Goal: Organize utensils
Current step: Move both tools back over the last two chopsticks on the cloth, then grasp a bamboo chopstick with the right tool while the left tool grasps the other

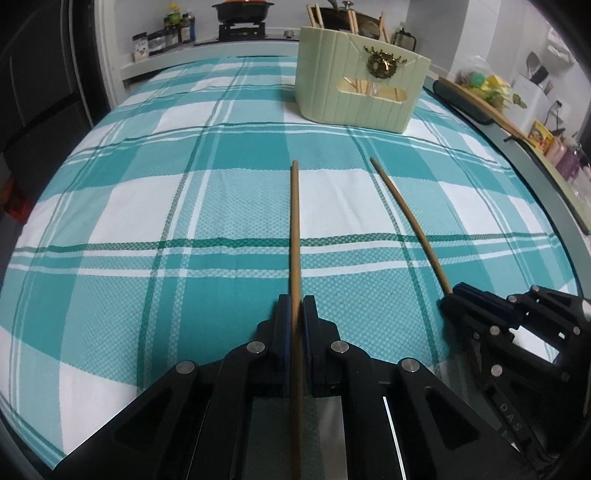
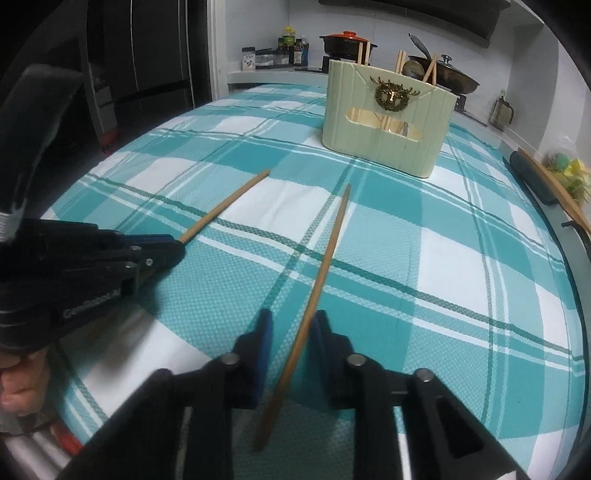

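Observation:
My left gripper [image 1: 295, 308] is shut on a wooden chopstick [image 1: 295, 229] that points forward over the checked cloth. It also shows in the right wrist view [image 2: 173, 248], with its chopstick [image 2: 229, 201]. My right gripper [image 2: 291, 325] has its jaws a little apart around a second chopstick [image 2: 325, 258]; a gap shows on the left side. In the left wrist view the right gripper [image 1: 452, 295] looks closed on that chopstick [image 1: 410, 225]. A pale green utensil holder [image 1: 360, 88] [image 2: 388, 118] stands ahead at the far side, with several chopsticks standing in it.
A teal and white checked cloth [image 1: 147, 221] [image 2: 461, 277] covers the table. A stove with pots [image 1: 243, 14] [image 2: 347, 40] and spice bottles [image 1: 173, 33] stand behind. A dark tray edge and coloured items [image 1: 487, 92] lie at the right.

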Demonstrator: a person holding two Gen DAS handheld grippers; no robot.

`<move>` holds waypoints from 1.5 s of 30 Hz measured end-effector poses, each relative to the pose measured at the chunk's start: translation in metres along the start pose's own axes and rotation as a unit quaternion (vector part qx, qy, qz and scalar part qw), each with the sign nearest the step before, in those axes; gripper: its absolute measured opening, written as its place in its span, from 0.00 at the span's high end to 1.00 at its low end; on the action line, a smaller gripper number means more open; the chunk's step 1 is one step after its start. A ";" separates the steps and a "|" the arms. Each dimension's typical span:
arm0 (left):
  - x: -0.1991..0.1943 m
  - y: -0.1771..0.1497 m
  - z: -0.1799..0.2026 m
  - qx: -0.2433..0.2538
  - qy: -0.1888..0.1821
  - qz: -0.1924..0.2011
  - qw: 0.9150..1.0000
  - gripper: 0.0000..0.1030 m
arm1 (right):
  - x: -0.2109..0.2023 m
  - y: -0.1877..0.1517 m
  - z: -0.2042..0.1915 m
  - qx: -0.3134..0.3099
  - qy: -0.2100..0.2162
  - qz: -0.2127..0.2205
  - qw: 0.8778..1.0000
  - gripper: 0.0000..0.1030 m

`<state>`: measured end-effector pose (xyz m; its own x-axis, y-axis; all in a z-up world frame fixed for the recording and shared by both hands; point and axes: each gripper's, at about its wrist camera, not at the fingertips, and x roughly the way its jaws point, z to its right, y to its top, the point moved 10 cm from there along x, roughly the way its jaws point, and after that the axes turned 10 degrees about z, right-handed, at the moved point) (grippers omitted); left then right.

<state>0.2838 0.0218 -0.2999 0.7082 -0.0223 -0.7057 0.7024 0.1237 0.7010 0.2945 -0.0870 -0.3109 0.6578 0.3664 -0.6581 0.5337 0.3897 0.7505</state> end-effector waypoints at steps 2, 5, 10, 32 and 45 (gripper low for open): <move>0.000 0.000 0.000 -0.003 -0.004 0.000 1.000 0.92 | -0.002 -0.002 0.010 0.013 -0.016 -0.001 1.000 0.93; -0.002 0.001 0.002 -0.004 -0.012 0.000 1.000 0.70 | -0.010 -0.010 0.029 0.026 -0.048 -0.009 0.998 0.94; -0.006 -0.002 0.003 0.013 -0.003 0.006 1.000 0.33 | -0.032 -0.031 0.055 0.031 -0.091 -0.024 0.995 0.94; 0.002 -0.016 0.003 0.063 0.008 -0.017 0.998 0.00 | -0.028 -0.031 0.060 0.057 -0.056 -0.040 0.996 0.60; 0.001 -0.019 0.005 0.073 -0.010 -0.028 0.997 0.00 | -0.027 -0.033 0.062 0.072 -0.038 -0.048 0.996 0.59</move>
<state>0.2714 0.0149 -0.3135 0.6681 -0.0449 -0.7427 0.7425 -0.0241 0.6694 0.2927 -0.1622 -0.3140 0.6357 0.2656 -0.7248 0.6630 0.2931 0.6889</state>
